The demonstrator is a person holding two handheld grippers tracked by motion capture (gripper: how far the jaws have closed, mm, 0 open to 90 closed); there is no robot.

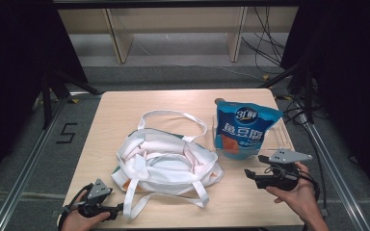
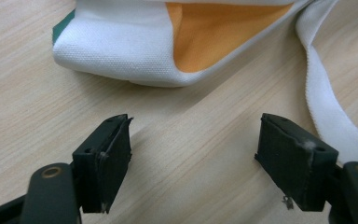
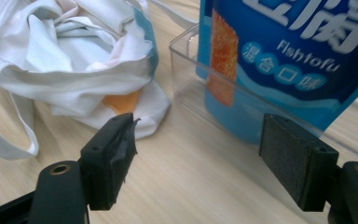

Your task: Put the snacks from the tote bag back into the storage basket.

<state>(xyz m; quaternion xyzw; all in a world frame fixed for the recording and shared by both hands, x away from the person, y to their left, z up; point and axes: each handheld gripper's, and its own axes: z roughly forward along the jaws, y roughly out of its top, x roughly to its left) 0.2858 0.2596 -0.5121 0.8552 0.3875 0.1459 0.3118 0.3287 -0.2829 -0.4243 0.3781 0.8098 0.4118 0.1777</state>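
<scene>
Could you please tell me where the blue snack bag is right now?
In the high view, the blue snack bag stands in a clear tray at the table's right, beside the white tote bag, just beyond the right gripper.

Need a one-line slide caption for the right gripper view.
Open right gripper faces a blue snack pouch standing in a clear plastic tray, beside a crumpled white canvas tote bag on the wooden table.

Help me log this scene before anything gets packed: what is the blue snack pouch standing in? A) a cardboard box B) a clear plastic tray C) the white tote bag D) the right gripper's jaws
B: the blue snack pouch stands upright in a clear plastic tray, beside the white tote bag.
</scene>
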